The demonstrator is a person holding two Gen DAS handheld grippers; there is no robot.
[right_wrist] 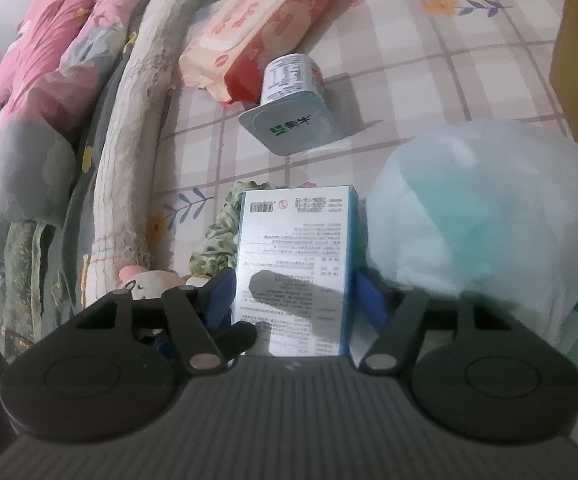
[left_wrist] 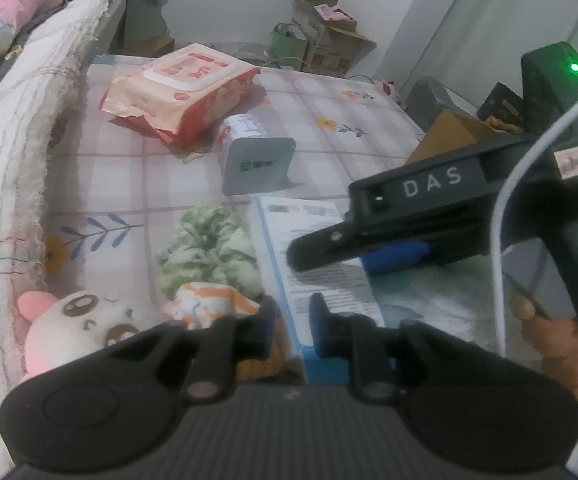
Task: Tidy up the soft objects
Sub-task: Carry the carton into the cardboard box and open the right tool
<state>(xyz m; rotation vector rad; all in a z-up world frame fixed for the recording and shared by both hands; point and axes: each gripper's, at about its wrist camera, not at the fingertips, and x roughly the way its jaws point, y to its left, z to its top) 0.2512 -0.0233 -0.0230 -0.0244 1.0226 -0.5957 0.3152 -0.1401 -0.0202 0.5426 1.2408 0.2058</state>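
Left gripper (left_wrist: 291, 326) jaws narrow over a blue box (left_wrist: 321, 256), orange cloth (left_wrist: 209, 304) beside its left finger, plush toy (left_wrist: 85, 320), green scrunchie (left_wrist: 209, 248), wipes pack (left_wrist: 181, 88) on bed (left_wrist: 329, 120), right gripper (left_wrist: 313, 252) above box.

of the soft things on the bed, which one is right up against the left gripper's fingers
The orange-and-white cloth. It lies right at the left gripper, beside its left finger; the panda plush sits off to the left and the green scrunchie lies farther ahead.

The bed sheet (left_wrist: 161, 184) is pale with a pinkish grid and orange flowers. The wipes pack (left_wrist: 181, 88) is peach and red, the box (right_wrist: 295, 256) white and blue, the scrunchie (left_wrist: 209, 248) green-and-white.
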